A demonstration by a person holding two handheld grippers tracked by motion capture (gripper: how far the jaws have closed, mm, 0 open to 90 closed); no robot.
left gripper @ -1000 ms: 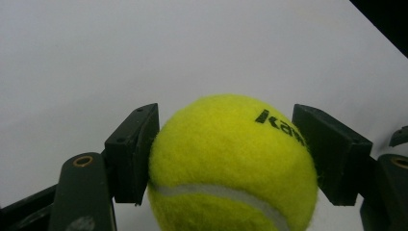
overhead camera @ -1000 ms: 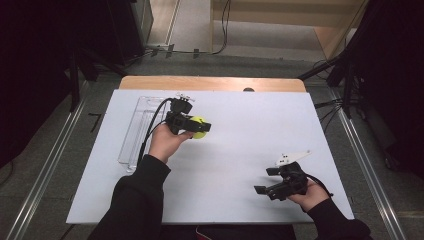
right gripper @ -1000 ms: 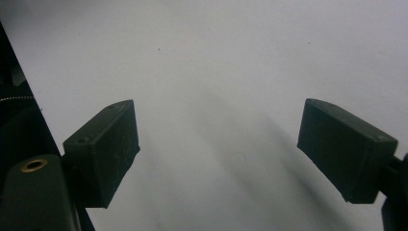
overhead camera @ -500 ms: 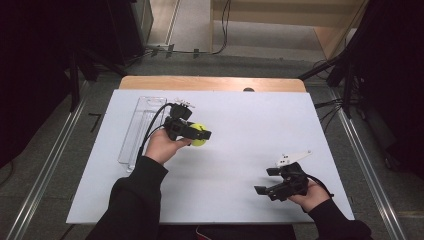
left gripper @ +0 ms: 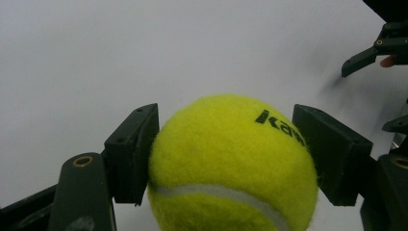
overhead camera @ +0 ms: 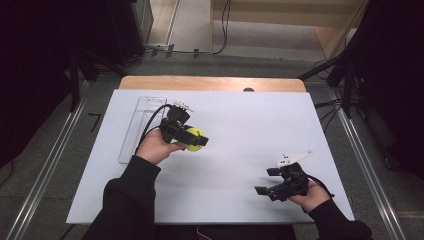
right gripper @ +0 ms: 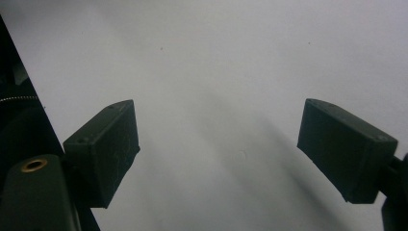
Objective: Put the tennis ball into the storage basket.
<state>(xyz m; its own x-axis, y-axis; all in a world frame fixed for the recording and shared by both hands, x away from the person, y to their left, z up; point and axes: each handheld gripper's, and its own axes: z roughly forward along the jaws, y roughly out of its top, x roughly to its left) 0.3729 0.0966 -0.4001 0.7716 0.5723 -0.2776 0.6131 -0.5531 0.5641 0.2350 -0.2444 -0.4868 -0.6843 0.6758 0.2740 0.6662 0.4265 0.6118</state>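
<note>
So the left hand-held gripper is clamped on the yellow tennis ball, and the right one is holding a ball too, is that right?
Not quite. The left hand-held gripper is clamped on the tennis ball, but the right hand-held gripper holds nothing: the right gripper view shows its jaws wide apart with only the white table between them.

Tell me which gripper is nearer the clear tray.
Left. The left gripper, shut on the tennis ball, is just right of the clear tray. The right gripper, open, sits far across the table near its front right corner.
</note>
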